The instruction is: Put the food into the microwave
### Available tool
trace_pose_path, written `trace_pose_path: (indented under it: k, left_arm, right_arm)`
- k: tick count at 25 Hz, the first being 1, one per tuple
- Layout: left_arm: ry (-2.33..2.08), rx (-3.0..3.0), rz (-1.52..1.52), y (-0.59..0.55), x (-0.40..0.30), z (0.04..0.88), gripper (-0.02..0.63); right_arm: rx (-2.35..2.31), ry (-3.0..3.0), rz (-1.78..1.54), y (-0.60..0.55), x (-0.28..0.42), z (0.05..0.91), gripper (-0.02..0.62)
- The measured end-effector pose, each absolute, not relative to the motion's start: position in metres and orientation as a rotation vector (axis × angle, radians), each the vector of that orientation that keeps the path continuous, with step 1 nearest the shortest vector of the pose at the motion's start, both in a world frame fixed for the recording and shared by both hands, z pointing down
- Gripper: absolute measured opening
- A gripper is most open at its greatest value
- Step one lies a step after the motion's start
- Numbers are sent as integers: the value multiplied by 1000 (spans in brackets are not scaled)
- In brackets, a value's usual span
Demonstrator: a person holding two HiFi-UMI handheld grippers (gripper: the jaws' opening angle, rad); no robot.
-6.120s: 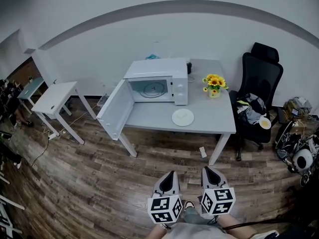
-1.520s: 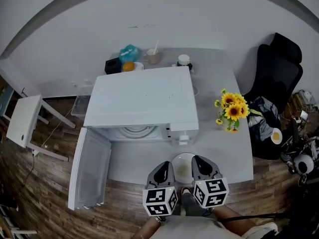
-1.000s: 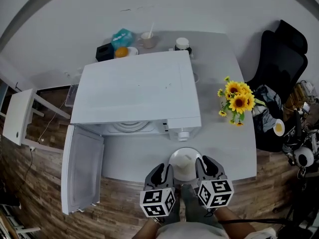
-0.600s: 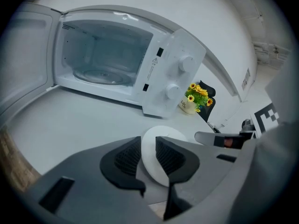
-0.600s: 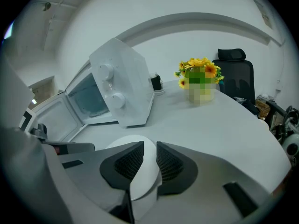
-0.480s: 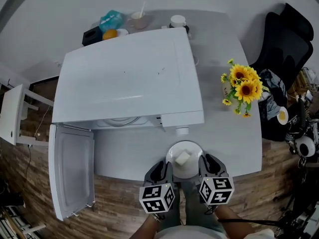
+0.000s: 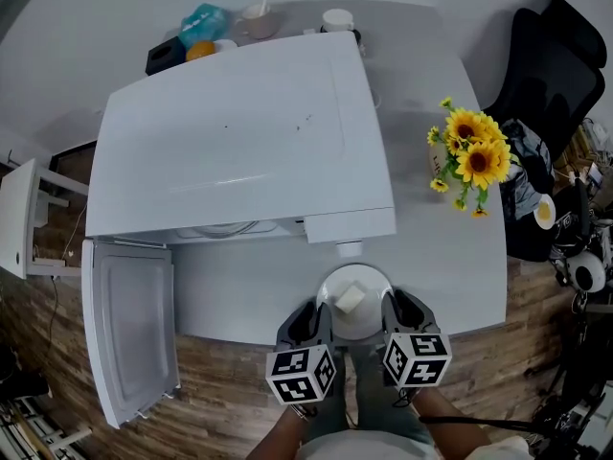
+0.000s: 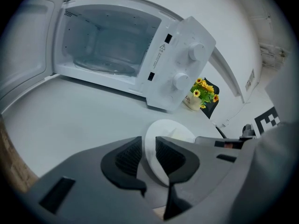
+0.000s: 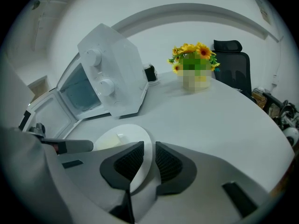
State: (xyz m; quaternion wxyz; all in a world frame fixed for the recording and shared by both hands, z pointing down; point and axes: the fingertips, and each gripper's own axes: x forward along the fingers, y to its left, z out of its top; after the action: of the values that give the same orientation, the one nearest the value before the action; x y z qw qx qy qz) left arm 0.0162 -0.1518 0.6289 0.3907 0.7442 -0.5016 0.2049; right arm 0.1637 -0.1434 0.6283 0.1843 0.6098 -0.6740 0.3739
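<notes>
A white plate (image 7: 356, 322) with a pale block of food (image 7: 351, 298) sits at the near edge of the grey table (image 7: 239, 300), just in front of the white microwave (image 7: 239, 132). The microwave's door (image 7: 129, 329) hangs wide open to the left, and its cavity (image 8: 107, 45) with the glass turntable is bare. My left gripper (image 7: 311, 316) is shut on the plate's left rim (image 8: 150, 146). My right gripper (image 7: 397, 310) is shut on the right rim (image 9: 145, 155). The food (image 9: 112, 141) lies near the plate's middle.
A pot of sunflowers (image 7: 469, 156) stands on the table to the right of the microwave. Cups and a teal box (image 7: 203, 22) sit behind the microwave. A black chair (image 7: 551, 56) is at the far right, and a small white side table (image 7: 19, 218) at the left.
The view has come from across the room to right above the table. Both grippers have moved up to the plate and now pinch its opposite rims.
</notes>
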Motion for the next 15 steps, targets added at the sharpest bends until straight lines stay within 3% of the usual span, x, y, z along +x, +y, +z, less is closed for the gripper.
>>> trace_pose_path:
  k: [15]
  left_arm:
    - [-1228,1875,512,-150,23,634,92]
  right_arm:
    - [1714,-1896,1033,-144,162,630,74]
